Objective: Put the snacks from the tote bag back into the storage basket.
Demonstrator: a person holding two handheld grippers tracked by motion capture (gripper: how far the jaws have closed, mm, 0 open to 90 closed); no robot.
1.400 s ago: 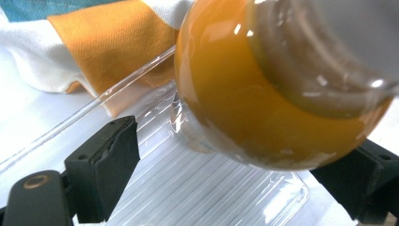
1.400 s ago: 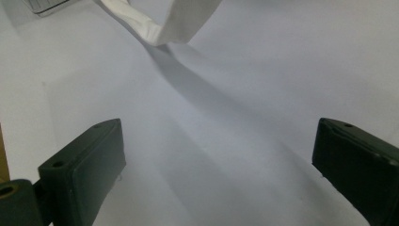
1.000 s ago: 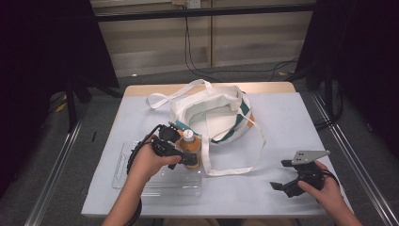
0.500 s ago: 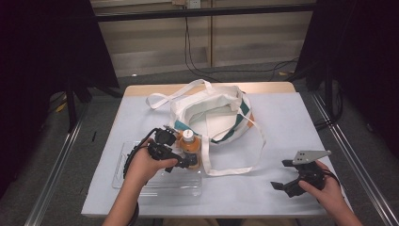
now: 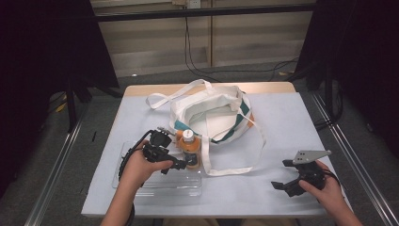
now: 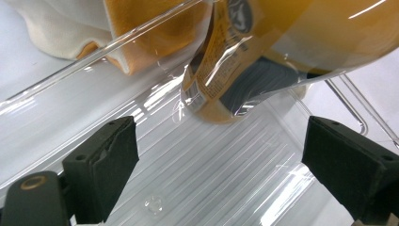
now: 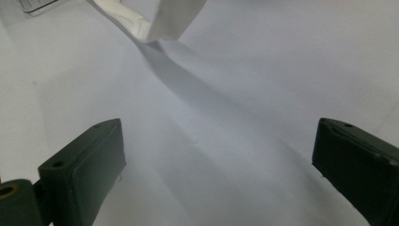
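An orange bottle [image 5: 190, 149] with a white cap is being seen left of centre in the high view, standing at the upper right corner of a clear plastic tray [image 5: 160, 184] and just beside the lower left rim of a white tote bag [image 5: 211, 117]; in the left gripper view the bottle's labelled base [image 6: 221, 89] is being shown large in the upper middle of the frame, through the tray's clear wall, resting on the ribbed tray floor [image 6: 207, 174]. The left gripper [image 5: 181, 162] is being held just below and left of the bottle; its jaws are being kept spread wide, one at the lower left and one at the lower right of its own view, with the bottle ahead of the gap and neither pad touching it; nothing is being pinched. A strap [image 5: 233, 167] of the bag is being seen looping down past the tray's right edge. The right gripper [image 5: 282, 184] is being held at the lower right of the high view, well apart from bottle and bag; its jaws are likewise being kept wide apart and empty above bare white table [image 7: 226, 141], with a strap end [image 7: 160, 21] lying at the upper left of its view. Open tabletop is being left between the strap and the right gripper, and along the table's right edge [image 5: 324, 155]; the tray's lower edge is lying near the table's front edge.
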